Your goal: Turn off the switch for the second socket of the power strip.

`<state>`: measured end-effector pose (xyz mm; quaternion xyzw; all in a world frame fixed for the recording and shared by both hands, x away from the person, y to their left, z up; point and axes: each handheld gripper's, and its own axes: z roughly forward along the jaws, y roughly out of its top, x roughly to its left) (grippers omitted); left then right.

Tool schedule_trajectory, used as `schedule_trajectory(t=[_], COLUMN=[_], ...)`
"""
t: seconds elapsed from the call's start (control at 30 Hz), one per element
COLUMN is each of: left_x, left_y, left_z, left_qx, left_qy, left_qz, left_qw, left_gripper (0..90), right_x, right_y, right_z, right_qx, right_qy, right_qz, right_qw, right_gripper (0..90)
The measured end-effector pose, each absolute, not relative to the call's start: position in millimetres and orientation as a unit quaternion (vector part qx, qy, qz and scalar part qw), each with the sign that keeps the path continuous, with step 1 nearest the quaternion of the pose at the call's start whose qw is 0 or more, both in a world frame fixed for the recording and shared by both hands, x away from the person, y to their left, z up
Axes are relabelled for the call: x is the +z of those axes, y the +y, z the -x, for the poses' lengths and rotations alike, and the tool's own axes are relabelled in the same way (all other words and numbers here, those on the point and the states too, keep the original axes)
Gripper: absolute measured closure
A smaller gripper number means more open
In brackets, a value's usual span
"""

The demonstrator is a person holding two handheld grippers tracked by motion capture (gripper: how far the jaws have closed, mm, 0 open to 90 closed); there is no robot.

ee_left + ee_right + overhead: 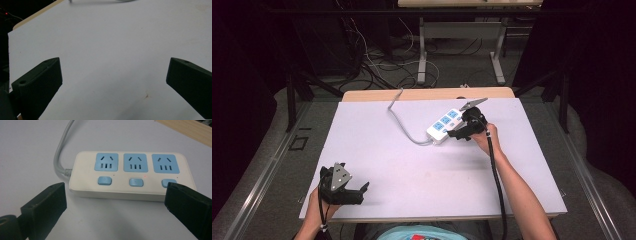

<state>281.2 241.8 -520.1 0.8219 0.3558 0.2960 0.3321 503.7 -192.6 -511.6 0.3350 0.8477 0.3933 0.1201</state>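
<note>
**Right gripper lined up on the power strip**

The power strip [130,176] lies on the white table [412,165] toward the far edge, right of the middle, its long axis running slantwise from near-left to far-right. Its grey cord [404,127] leaves the near-left end and curves off over the far edge. Three blue sockets sit in a row, each with a blue switch [136,182] beneath.

The right gripper [115,202] is just beside the strip's near long side, jaws wide apart and holding nothing. In the right gripper view the strip lies straight ahead, crosswise to the jaws, so they span its length rather than its width. The rightmost switch sits just behind the right jaw tip.

The left gripper [357,192] rests at the near-left corner of the table, well apart from the strip, jaws also spread and empty. The right hand [487,137] is plainly the nearer.
</note>
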Motion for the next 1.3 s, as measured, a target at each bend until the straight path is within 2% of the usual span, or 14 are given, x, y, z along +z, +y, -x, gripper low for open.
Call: schedule_trajectory(t=[0.63, 0.73, 0.9, 1.07, 1.1, 1.13, 1.17, 1.3], left_x=[-520.2, -521.1, -520.4, -520.4, -520.4, -520.4, -520.3, -520.3], left_y=[242.4, 242.3, 242.2, 241.8, 241.7, 241.7, 241.5, 241.3], left_z=[-281.4, -281.4, -281.3, -281.4, -281.4, -281.4, -281.3, -281.2], left_qx=[0.296, 0.299, 0.295, 0.293, 0.294, 0.294, 0.294, 0.294], left_qy=[0.356, 0.357, 0.356, 0.356, 0.356, 0.356, 0.356, 0.356], left_qz=[-0.822, -0.818, -0.822, -0.823, -0.822, -0.822, -0.823, -0.822], left_qw=[0.332, 0.336, 0.333, 0.332, 0.333, 0.333, 0.332, 0.333], left_gripper=[0.2, 0.2, 0.2, 0.2, 0.2, 0.2, 0.2, 0.2], right_x=[-509.9, -510.1, -511.2, -512.1, -512.7, -513.2, -514.0, -517.6], right_y=[-185.9, -186.7, -190.0, -191.5, -191.8, -192.0, -192.4, -193.0], right_z=[-522.7, -525.8, -527.7, -528.7, -529.4, -529.9, -530.5, -532.3], right_qx=[0.406, 0.41, 0.412, 0.413, 0.409, 0.407, 0.41, 0.397], right_qy=[0.838, 0.836, 0.834, 0.831, 0.832, 0.831, 0.831, 0.833], right_qz=[-0.349, -0.349, -0.353, -0.359, -0.359, -0.363, -0.363, -0.371], right_qw=[0.099, 0.102, 0.104, 0.104, 0.11, 0.111, 0.102, 0.1], right_gripper=[2.4, 4.9, 16.7, 33.9, 38.9, 49.6, 55.4, 72.4])
